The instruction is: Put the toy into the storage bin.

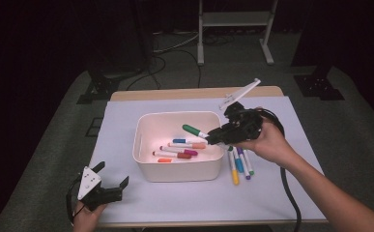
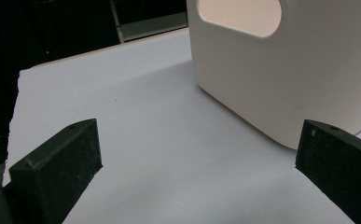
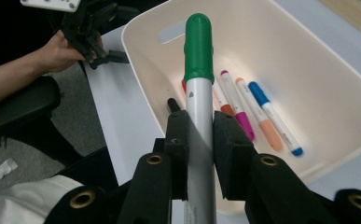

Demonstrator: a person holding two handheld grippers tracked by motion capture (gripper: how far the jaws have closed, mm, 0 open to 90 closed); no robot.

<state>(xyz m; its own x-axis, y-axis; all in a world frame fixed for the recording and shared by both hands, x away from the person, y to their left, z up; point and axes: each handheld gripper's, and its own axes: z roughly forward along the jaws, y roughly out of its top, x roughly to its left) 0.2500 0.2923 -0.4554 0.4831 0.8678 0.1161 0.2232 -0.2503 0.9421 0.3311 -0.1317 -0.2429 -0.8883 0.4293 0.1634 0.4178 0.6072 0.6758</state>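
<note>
Green-capped marker: clamped in the right gripper, poised above the white bin's right rim
Handling: probably light, rigid, with a smooth barrel that could slip; mid-barrel looks the safest hold
Right jaws: clenched tight on the pale barrel, cap pointing ahead
Left gripper: jaws spread wide, empty, resting beside the bin's near left corner
Loose markers: lying on the sheet just right of the bin
</note>
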